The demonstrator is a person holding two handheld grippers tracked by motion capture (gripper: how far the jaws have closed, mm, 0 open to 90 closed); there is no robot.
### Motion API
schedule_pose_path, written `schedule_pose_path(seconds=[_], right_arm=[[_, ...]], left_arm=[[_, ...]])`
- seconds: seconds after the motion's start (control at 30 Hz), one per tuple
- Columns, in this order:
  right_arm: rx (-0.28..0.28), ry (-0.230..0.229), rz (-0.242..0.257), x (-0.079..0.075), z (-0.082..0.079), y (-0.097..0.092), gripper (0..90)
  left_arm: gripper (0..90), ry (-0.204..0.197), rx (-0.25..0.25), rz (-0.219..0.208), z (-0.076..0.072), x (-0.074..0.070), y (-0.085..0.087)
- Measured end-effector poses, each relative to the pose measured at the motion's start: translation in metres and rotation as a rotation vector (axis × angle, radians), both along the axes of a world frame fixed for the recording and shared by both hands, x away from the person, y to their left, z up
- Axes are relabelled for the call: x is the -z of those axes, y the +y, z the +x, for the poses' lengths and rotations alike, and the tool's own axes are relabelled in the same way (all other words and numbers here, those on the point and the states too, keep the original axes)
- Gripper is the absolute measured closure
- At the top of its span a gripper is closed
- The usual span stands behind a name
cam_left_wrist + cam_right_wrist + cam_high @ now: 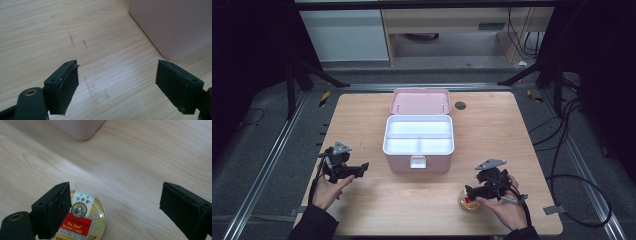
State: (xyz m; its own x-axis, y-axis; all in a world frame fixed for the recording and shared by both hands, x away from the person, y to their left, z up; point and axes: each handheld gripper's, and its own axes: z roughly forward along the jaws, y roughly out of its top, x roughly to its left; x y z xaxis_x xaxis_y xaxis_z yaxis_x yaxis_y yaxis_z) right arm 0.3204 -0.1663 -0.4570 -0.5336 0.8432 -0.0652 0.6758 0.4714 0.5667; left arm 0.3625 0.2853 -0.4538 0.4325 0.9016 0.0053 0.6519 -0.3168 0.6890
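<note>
We are lowering the right gripper (472, 192), fingers released, over the candy tin (83, 220) lying on the table (412, 210) before the pink box (418, 145), centring it first; the left gripper (357, 170) is waiting, released.

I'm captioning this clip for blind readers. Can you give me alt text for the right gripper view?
A round gold candy tin with a red label lies flat on the wooden table, partly behind one of the right gripper's two black fingers, which stand wide open with nothing held. A rounded corner of the pink box shows at the top.
</note>
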Motion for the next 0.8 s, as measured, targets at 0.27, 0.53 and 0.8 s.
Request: schedule_pose_path(seconds=[0.27,0.53,0.8], right_arm=[[-0.001,0.072,-0.008,0.001,-0.008,0.011,12.1],[-0.016,0.129,-0.040,0.010,-0.012,0.023,10.3],[-0.028,0.193,-0.085,0.020,-0.013,0.029,10.4]], left_arm=[[18.1,0.013,0.012,0.020,0.000,0.001,-0.002],[18.4,0.027,0.018,0.036,0.000,0.005,-0.003],[18.5,0.038,0.027,0.043,0.000,0.007,-0.005]])
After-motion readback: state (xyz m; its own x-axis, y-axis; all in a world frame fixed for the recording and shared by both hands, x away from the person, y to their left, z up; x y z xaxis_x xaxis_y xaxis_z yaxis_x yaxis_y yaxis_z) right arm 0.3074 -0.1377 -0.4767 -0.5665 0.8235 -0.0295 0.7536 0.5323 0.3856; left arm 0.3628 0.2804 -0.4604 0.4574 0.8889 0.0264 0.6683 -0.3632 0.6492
